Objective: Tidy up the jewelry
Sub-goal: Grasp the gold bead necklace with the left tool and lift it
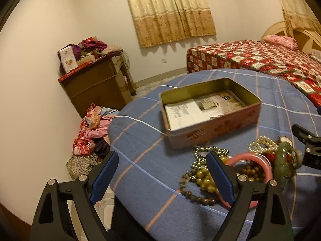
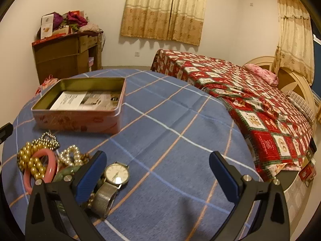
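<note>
Bedroom light falls on a blue checked cloth [image 2: 170, 124]. Both claws hang spread and empty, the right gripper [image 2: 158, 172] beside the watch [image 2: 112, 182], the left gripper [image 1: 162, 176] by the bead pile [image 1: 202, 178], probably choosing. Beyond, the open tin [image 2: 80, 118] waits, long axis crosswise.

We see our right gripper [image 2: 158, 172] spread wide over the table [image 2: 180, 120], watch [image 2: 117, 174] near-left, tin [image 2: 80, 108] far-left.
</note>
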`<action>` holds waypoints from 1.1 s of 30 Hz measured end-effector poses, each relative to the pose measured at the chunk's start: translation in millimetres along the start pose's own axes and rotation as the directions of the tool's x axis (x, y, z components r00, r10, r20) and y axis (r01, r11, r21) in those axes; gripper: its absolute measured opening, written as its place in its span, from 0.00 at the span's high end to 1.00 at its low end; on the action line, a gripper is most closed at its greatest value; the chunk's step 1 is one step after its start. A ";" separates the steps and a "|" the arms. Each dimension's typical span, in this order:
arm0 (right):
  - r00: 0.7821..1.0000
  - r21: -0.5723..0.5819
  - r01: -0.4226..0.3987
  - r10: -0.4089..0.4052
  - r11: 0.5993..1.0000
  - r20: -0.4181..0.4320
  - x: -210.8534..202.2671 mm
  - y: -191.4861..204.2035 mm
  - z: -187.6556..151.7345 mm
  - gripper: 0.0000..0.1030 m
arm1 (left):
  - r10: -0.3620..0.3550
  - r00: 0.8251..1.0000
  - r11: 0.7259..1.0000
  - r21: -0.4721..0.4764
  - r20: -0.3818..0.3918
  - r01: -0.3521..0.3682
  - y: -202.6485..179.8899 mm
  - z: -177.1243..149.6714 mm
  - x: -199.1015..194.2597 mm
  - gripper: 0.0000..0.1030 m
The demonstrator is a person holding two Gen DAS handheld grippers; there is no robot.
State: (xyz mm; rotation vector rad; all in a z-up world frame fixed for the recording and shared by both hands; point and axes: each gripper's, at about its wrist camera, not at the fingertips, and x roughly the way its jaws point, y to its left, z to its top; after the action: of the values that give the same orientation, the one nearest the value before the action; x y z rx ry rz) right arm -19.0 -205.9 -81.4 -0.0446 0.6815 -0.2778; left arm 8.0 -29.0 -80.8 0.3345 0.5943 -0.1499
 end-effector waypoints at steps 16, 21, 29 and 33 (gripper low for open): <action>1.000 -0.029 0.028 -0.028 0.999 0.002 -3.1 6.0 -6.0 0.00 | -0.180 0.980 0.983 0.006 -0.080 0.181 -27.8 -14.8 16.3 0.41; 1.000 -0.035 0.027 -0.027 0.999 0.002 -2.5 7.8 -7.3 0.00 | -0.275 0.958 0.961 -0.001 -0.078 0.275 -29.8 -15.8 11.9 0.88; 0.999 -0.031 0.032 -0.031 0.999 0.008 -3.3 7.5 -8.1 0.00 | -0.301 0.954 0.954 -0.002 0.006 0.301 -17.7 -1.0 -9.2 0.90; 0.999 -0.020 0.033 -0.032 0.999 0.015 -3.6 3.1 -6.9 0.00 | -0.286 0.955 0.958 0.012 0.082 0.286 -10.9 13.7 -29.6 0.90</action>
State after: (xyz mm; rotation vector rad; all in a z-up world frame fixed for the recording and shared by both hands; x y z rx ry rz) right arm -25.2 -201.6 -85.0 -0.0768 0.6699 -0.3017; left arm -11.6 -42.8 -56.1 0.2390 0.5578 -0.4408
